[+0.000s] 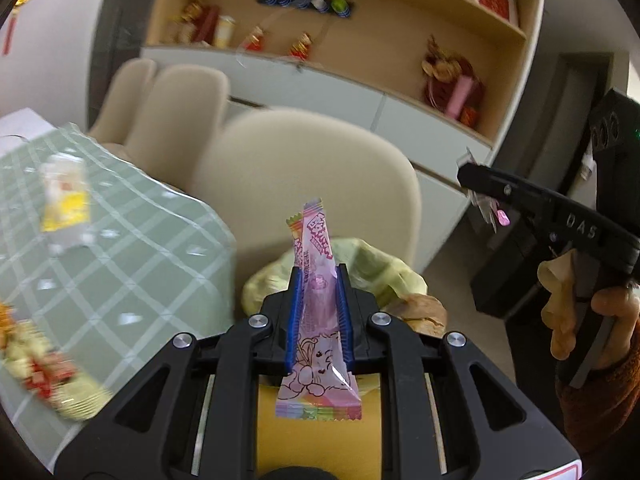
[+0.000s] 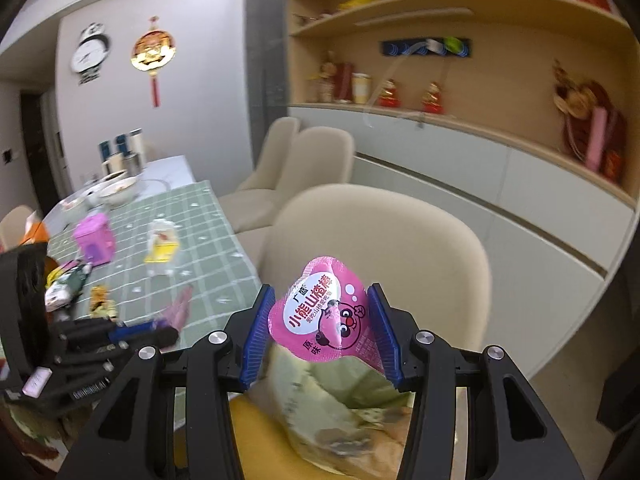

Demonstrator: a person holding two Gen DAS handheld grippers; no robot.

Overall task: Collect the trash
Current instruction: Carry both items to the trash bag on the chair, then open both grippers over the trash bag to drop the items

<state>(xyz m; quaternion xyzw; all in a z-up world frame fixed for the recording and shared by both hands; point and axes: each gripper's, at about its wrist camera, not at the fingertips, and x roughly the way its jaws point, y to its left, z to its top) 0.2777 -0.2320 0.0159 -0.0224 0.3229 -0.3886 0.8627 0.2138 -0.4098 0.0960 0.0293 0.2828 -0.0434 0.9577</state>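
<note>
My left gripper (image 1: pixel 319 276) is shut on a long pink candy wrapper (image 1: pixel 318 300), held upright above a pale green trash bag (image 1: pixel 372 268) that sits off the table's corner. My right gripper (image 2: pixel 323 308) is shut on a pink round snack packet (image 2: pixel 320 316) with a cartoon bear, held over the same green bag (image 2: pixel 344 404). The right gripper also shows in the left wrist view (image 1: pixel 476 184), a hand on its handle. The left gripper shows at the left in the right wrist view (image 2: pixel 132 330).
The table with a green checked cloth (image 2: pixel 200 248) carries a yellow-white packet (image 2: pixel 160 244), a pink box (image 2: pixel 94 240), more wrappers (image 2: pixel 66 280) and bowls (image 2: pixel 118 192). Beige chairs (image 2: pixel 380 248) stand by the table. A shelf unit (image 2: pixel 460 128) lines the wall.
</note>
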